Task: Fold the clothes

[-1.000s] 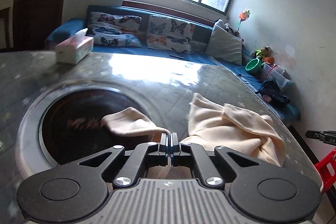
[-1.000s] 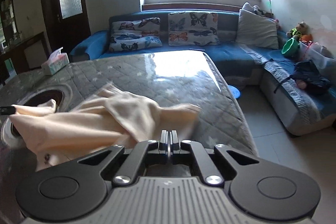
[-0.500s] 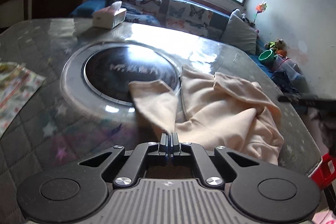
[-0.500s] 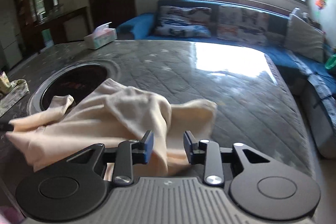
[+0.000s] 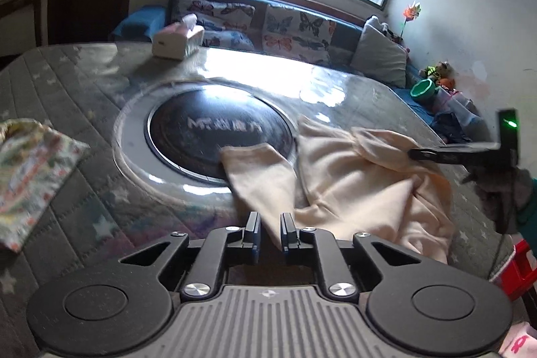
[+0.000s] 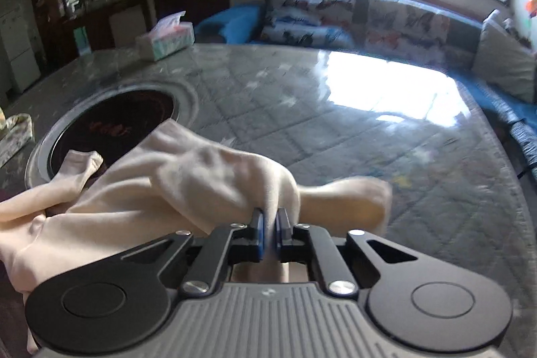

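Garment (image 5: 352, 176), cream-coloured, lies crumpled on the quilted surface (image 6: 352, 123) at its near edge, one sleeve-like end reaching onto the round dark inset (image 5: 214, 130). No flat fold is visible; the cloth is bunched in ridges.

Left gripper (image 5: 269, 230): jaws stand apart with a clear gap; a tongue of the cloth runs toward that gap, but the jaws are not pressed on it. Judged released.

Right gripper (image 6: 269, 232): jaws drawn nearly together with a raised ridge of the cream cloth pinched between them. In the left wrist view this gripper reaches in from the right over the far side of the cloth.

Risks, as judgement:
- With one side gripped and the other free, a pull by the right gripper would drag the whole bundle across the slick surface instead of spreading it.
- The pinch looks to take a thick, doubled ridge; several layers may lift together and lock in the creases.
- The garment sits close to the surface edge; a tug toward the person could spill it off.
- Patterned cloth (image 5: 30, 170) lies well apart at the left, and the tissue box (image 5: 176, 39) at the far side; neither is in the way.
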